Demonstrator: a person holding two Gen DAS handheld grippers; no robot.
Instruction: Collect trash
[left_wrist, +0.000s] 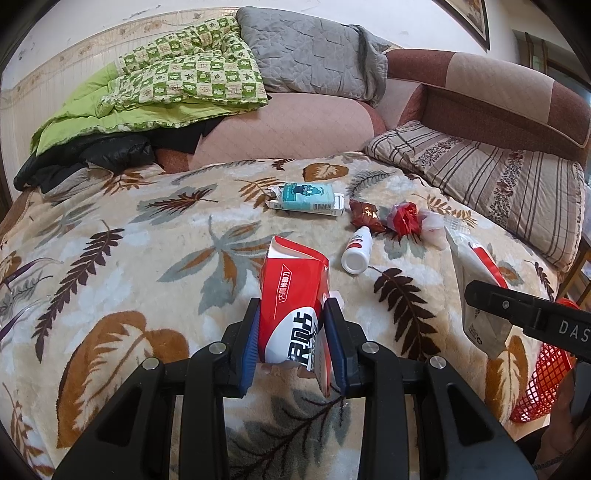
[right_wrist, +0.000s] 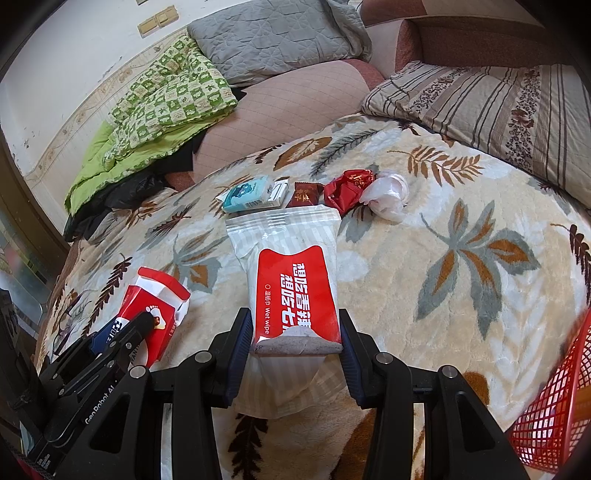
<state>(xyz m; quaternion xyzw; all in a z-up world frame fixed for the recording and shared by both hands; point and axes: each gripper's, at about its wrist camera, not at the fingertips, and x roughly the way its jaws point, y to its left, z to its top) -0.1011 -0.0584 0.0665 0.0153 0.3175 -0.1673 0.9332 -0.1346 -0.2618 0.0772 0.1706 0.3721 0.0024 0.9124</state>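
Note:
My left gripper (left_wrist: 291, 314) is shut on a red and white carton (left_wrist: 291, 295), held above the leaf-patterned blanket (left_wrist: 110, 258). My right gripper (right_wrist: 295, 328) is shut on a white wet-wipe packet with a red label (right_wrist: 291, 266); that packet (left_wrist: 476, 295) and the right gripper (left_wrist: 528, 314) show at the right of the left wrist view. The carton (right_wrist: 155, 310) and left gripper (right_wrist: 122, 332) appear at lower left of the right wrist view. On the blanket lie a teal box (left_wrist: 306, 199), a small white bottle (left_wrist: 356, 251), a brown wrapper (left_wrist: 365, 218), a red wrapper (left_wrist: 406, 219) and crumpled clear plastic (right_wrist: 384, 195).
A red mesh basket (right_wrist: 554, 413) stands at the bed's right edge, also seen as the basket (left_wrist: 543, 384) in the left wrist view. Pillows, a green quilt (left_wrist: 166, 81), a grey quilt (left_wrist: 314, 51) and a striped cushion (left_wrist: 498, 181) line the far side.

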